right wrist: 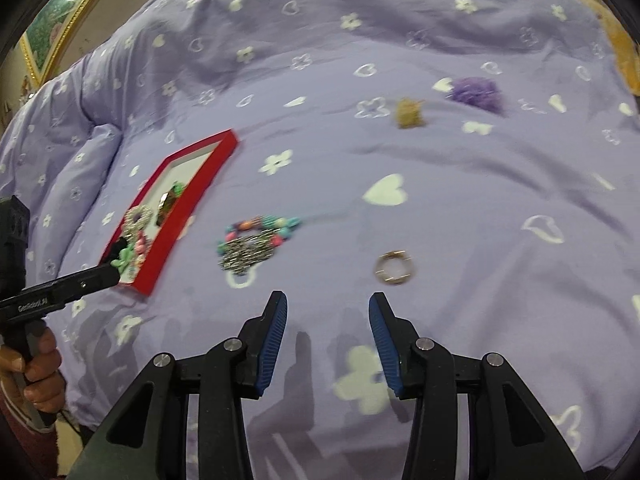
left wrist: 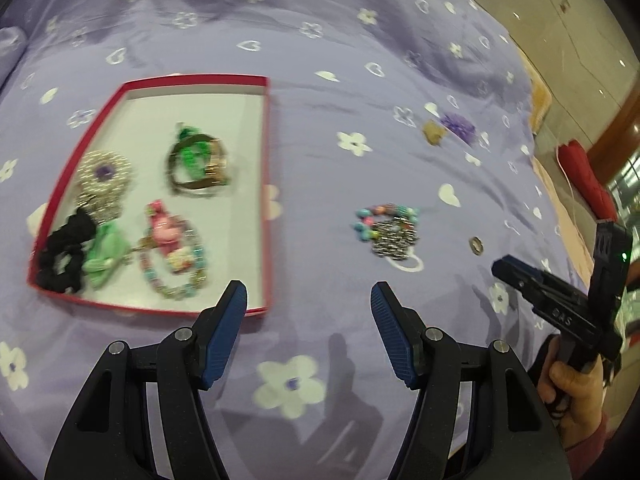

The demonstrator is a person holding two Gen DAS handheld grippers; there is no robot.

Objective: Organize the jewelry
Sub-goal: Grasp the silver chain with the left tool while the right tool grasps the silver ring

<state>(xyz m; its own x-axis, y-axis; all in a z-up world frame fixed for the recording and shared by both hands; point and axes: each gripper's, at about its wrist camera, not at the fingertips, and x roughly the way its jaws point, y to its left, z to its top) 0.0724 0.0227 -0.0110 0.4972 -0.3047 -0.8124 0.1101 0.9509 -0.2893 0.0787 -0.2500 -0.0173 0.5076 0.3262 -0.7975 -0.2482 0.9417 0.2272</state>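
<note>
A red tray [left wrist: 264,184] with a white floor lies on the purple bedspread and holds several pieces: a silver brooch [left wrist: 105,178], a dark bangle [left wrist: 198,168], a black scrunchie [left wrist: 66,254], a green bow [left wrist: 108,256] and a beaded bracelet [left wrist: 176,264]. It also shows in the right wrist view [right wrist: 188,212]. A colourful beaded bracelet with a silver chain piece [left wrist: 388,228] [right wrist: 256,240] lies right of the tray. A small ring [left wrist: 477,245] [right wrist: 395,267] lies further right. My left gripper [left wrist: 308,300] is open and empty by the tray's near right corner. My right gripper [right wrist: 328,312] is open and empty, just short of the ring.
A tan piece [left wrist: 433,133] [right wrist: 409,114] and a purple flower piece [left wrist: 458,124] [right wrist: 476,92] lie further back on the bedspread [left wrist: 320,40]. A red object [left wrist: 584,176] sits past the bed's right edge. The other gripper shows at the right edge of the left wrist view [left wrist: 552,304].
</note>
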